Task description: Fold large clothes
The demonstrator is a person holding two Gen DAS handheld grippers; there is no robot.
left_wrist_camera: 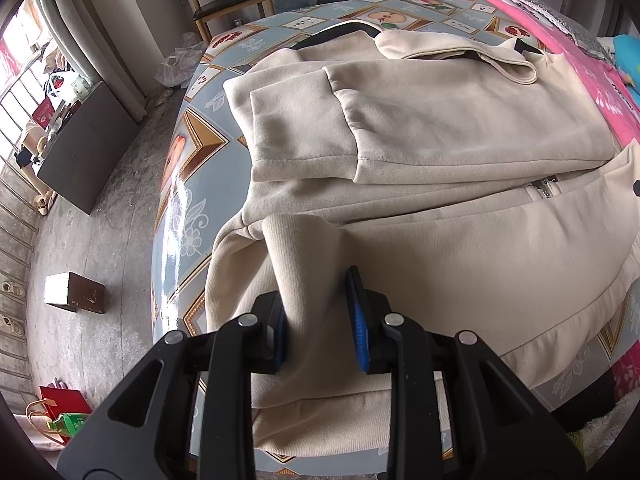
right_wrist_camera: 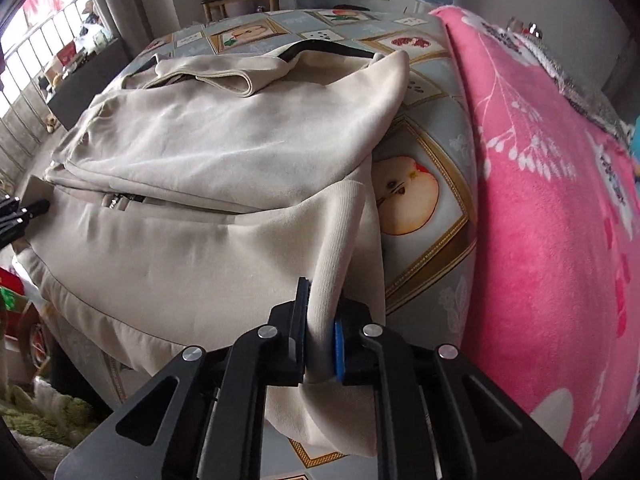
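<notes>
Cream jacket [left_wrist_camera: 460, 128] lies spread over the table [left_wrist_camera: 192, 152], sleeves folded across its chest, a zip [left_wrist_camera: 542, 189] at mid-right in the left view. Low in that frame the left gripper [left_wrist_camera: 318, 320] pinches a raised fold of the ribbed hem; low centre in the right view the right gripper [right_wrist_camera: 320, 344] is clamped on the hem's other corner. A pink blanket [right_wrist_camera: 560, 220] crowds the table's right side, seen fully only from the right wrist. Only the left view shows the small box [left_wrist_camera: 74, 292] and red bag [left_wrist_camera: 60, 404] on the concrete floor. A wooden chair [left_wrist_camera: 228, 0] stands at upper left beyond the fruit-patterned tablecloth.
</notes>
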